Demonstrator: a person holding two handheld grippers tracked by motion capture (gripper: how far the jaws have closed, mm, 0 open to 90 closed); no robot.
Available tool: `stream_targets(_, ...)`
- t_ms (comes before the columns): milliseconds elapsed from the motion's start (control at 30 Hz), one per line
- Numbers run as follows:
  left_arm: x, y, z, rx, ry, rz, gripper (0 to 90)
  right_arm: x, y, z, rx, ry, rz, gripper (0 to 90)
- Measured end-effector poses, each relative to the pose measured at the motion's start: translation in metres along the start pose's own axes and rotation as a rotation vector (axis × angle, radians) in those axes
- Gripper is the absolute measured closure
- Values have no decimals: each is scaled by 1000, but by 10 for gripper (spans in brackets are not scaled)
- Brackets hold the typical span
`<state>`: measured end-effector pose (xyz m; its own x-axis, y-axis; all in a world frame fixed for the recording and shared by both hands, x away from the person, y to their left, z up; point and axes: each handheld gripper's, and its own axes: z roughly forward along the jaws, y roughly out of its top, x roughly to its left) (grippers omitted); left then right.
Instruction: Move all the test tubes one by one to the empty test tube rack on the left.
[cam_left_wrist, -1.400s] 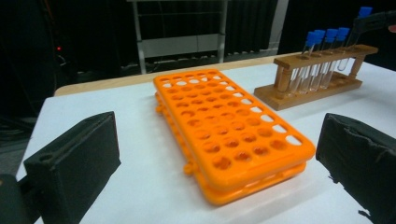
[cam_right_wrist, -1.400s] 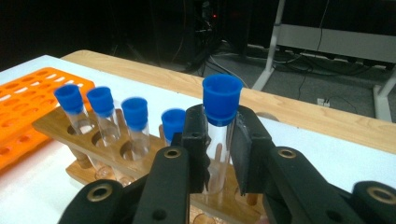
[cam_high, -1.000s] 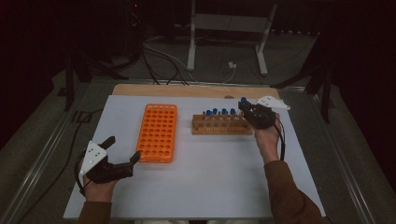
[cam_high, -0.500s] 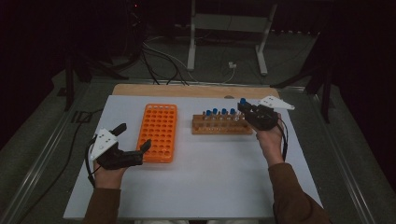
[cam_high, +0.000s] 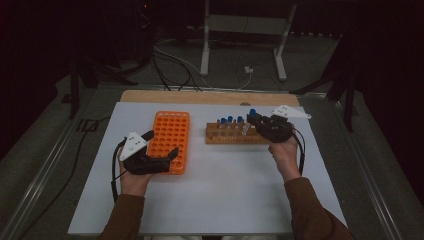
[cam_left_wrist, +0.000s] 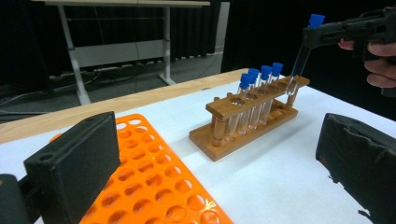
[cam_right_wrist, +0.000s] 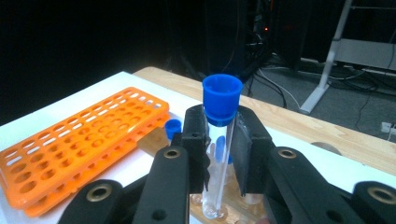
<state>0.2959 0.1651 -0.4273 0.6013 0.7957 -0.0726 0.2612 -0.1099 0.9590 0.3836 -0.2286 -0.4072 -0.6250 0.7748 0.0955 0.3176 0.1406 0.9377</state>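
The right gripper's black fingers (cam_right_wrist: 243, 154) clamp a clear blue-capped test tube (cam_right_wrist: 219, 140) upright above the wooden rack (cam_right_wrist: 156, 140), flat orange plastic rack (cam_right_wrist: 70, 140) beyond.

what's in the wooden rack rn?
Four blue-capped tubes stand in the wooden rack. The right gripper holds a fifth tube above its end hole. Hole bottoms hidden.

White worktop (cam_high: 220, 200) wide open at 6 o'clock, nothing between my two hands there. Orange rack (cam_high: 172, 137) sits right at my left fingers (cam_high: 172, 152), blocking 12 o'clock. Wooden rack (cam_high: 235, 135) with capped tubes (cam_left_wrist: 256, 74) stands at 2 o'clock; bare gap between both racks.
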Motion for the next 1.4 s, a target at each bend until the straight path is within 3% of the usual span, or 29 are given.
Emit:
stream_targets(267,-7,0,19,22,-20,-10,16,18,-2,9,30,49,-31,765)
stream_targets(600,-23,4,41,45,-52,32,16,47,2,19,37,125,-66,764)
stream_targets(1000,-38,8,64,61,-99,45,49,70,3,26,43,189,-77,764)
stream_targets(1133,-43,9,70,71,-111,48,68,76,3,27,44,221,-61,763)
stream_targets(1300,-48,9,75,91,-112,71,168,84,5,28,39,248,-69,764)
stream_targets(1400,-50,9,77,82,-116,81,331,90,5,29,42,271,-71,763)
